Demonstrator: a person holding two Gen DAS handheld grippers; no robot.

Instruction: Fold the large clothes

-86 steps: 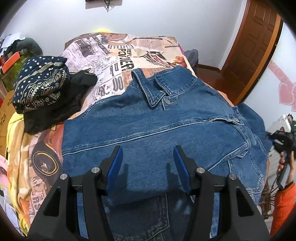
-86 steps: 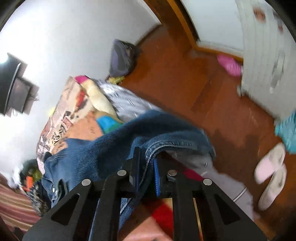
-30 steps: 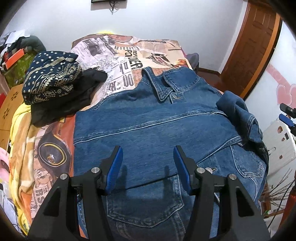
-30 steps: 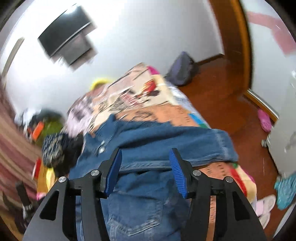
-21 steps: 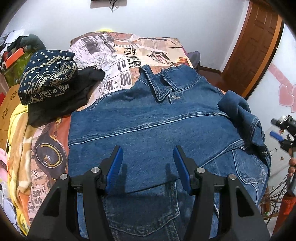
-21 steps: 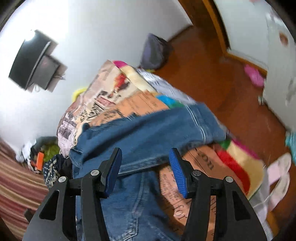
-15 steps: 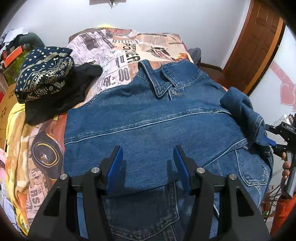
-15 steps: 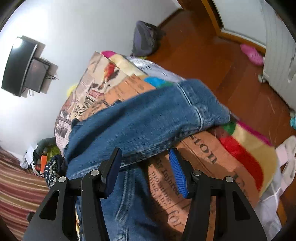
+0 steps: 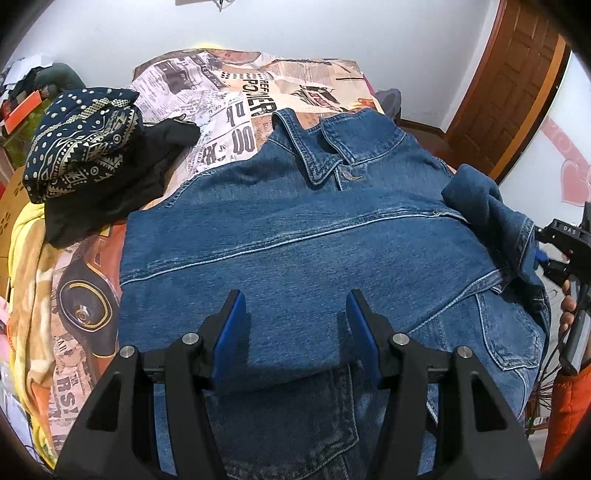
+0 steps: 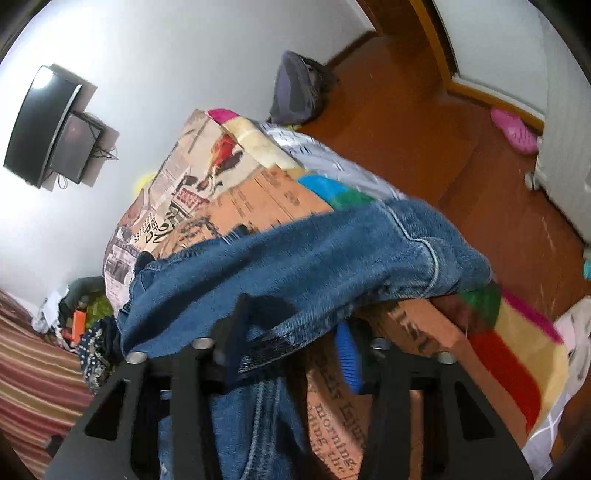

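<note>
Plain white walls (image 9: 332,33) enclose the room. A panelled brown wooden door (image 9: 517,85) stands at the right, above a reddish-brown wooden floor (image 10: 424,122). A black flat wall-mounted screen (image 10: 40,122) hangs beyond the newspaper-print bed cover (image 9: 236,92).

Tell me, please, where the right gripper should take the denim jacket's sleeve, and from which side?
At the cuff end of the sleeve, from the bed's edge: it overhangs there, with its hem free. The right gripper has just been closing around that sleeve's lower fold.
</note>
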